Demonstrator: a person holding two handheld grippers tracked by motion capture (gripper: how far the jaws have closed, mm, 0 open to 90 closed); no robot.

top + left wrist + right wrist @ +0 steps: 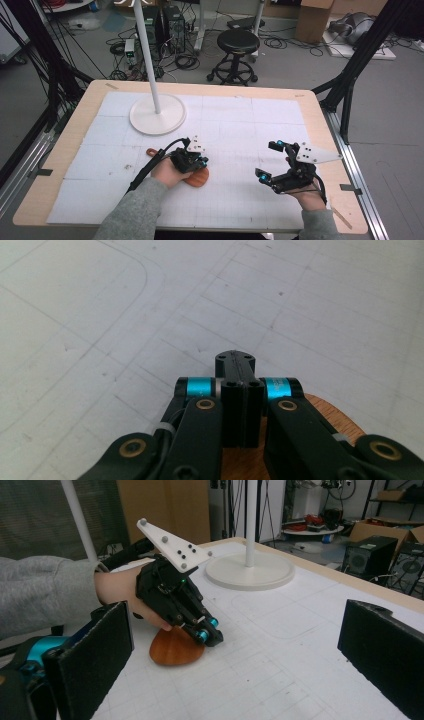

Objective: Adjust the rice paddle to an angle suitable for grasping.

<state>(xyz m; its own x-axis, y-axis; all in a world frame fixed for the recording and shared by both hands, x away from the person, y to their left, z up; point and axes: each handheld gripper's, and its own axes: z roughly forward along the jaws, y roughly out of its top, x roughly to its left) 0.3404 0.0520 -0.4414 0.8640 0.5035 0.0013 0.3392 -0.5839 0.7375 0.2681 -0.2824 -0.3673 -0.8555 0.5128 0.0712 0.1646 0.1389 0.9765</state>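
Note:
A flat orange-brown wooden piece (199,180) with a rounded edge lies on the white gridded mat, partly hidden under the left hand. Its narrow end (151,151) pokes out beside the cable. My left gripper (201,163) hovers just above it, pointing down at the mat, its jaws shut together with nothing between them. The left gripper view has the closed tips (235,362) over the mat and the wood (327,415) below them. My right gripper (267,161) stands open at the right, its wide-apart pads (100,655) framing the left gripper (212,639) and the wood (175,651).
A white lamp stand with a round base (157,115) and thin pole stands at the back left of the mat (240,125). The wooden table edge (320,115) frames the mat. A black stool (236,50) and cables are on the floor beyond.

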